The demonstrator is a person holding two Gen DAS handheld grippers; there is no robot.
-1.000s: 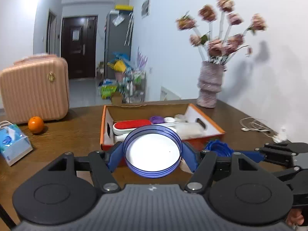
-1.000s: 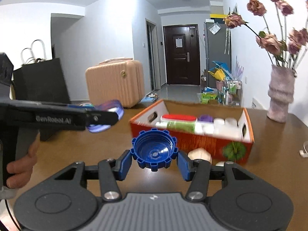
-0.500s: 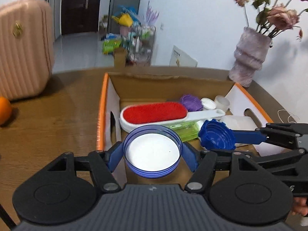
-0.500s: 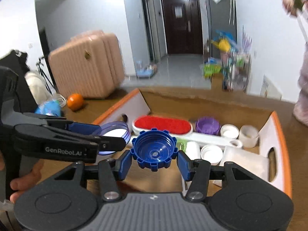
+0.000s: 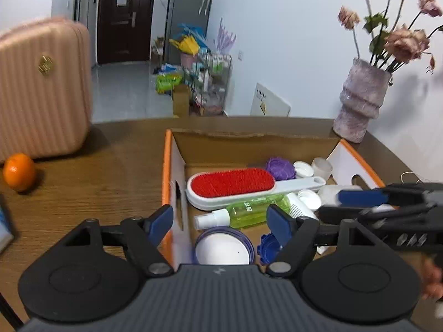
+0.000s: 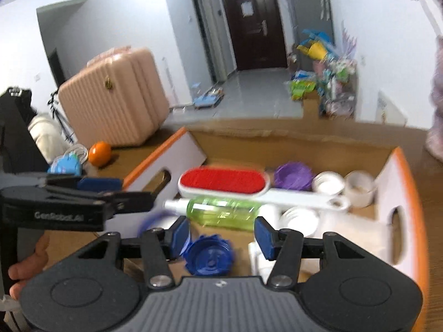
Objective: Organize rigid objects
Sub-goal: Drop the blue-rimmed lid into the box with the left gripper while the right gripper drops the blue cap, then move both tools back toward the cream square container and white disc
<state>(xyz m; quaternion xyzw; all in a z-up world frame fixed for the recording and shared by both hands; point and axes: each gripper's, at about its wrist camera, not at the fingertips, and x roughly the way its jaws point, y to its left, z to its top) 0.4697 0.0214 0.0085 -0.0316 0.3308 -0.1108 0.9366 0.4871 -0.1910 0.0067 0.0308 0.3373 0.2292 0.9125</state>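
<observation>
An orange-rimmed cardboard box (image 5: 166,166) (image 6: 412,193) sits on the wooden table. Both grippers hover over its near end. My left gripper (image 5: 220,217) is open and empty; the blue-rimmed white lid (image 5: 223,249) lies in the box below it. My right gripper (image 6: 221,233) is open and empty; the dark blue toothed cap (image 6: 209,256) (image 5: 270,244) lies in the box below it, next to the lid. The box also holds a red lint brush (image 5: 232,182) (image 6: 221,179), a green spray bottle (image 5: 249,207) (image 6: 221,209), a purple cap (image 5: 280,168) and white lids.
A pink suitcase (image 5: 41,88) and an orange (image 5: 19,171) stand on the table to the left. A vase of flowers (image 5: 360,99) stands at the back right. A blue tissue pack (image 6: 65,163) lies left, and white earphones (image 5: 412,177) right of the box.
Both grippers moved over the box and opened. The blue-rimmed lid and the dark blue cap dropped from their jaws into the box's near end.
</observation>
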